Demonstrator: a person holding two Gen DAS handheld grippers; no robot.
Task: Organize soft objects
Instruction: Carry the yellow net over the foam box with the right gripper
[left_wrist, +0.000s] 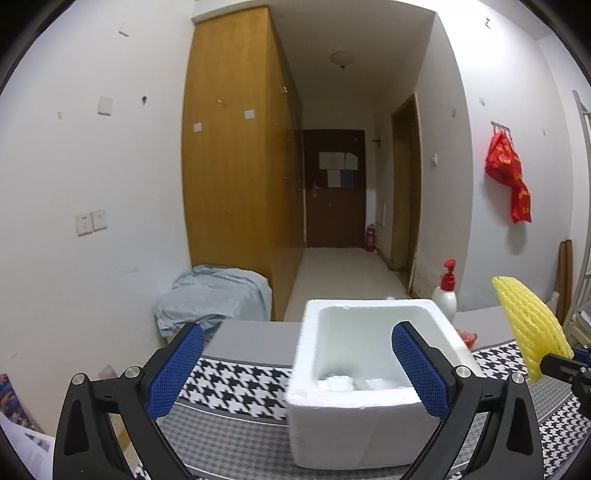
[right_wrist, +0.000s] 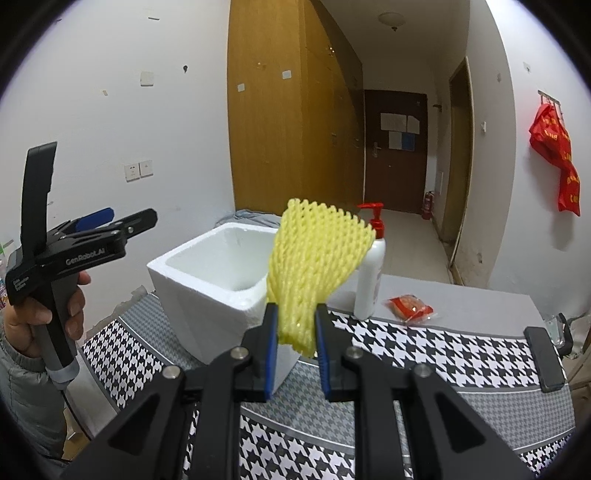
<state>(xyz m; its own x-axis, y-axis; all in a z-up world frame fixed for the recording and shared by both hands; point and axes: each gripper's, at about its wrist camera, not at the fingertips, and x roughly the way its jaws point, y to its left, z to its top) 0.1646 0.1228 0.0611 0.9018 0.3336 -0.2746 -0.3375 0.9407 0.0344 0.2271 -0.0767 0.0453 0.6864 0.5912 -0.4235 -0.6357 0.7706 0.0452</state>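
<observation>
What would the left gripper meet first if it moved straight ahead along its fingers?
Probably the white foam box: the open left gripper points at its near wall and rim. Depth is unclear, so it might instead pass just over the rim.

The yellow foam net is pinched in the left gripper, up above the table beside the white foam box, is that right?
Not quite: the yellow foam net is pinched in the right gripper, not the left. The right wrist view shows its blue pads closed on the net's lower end, above the table beside the white foam box. The left gripper stands open and empty.
</observation>
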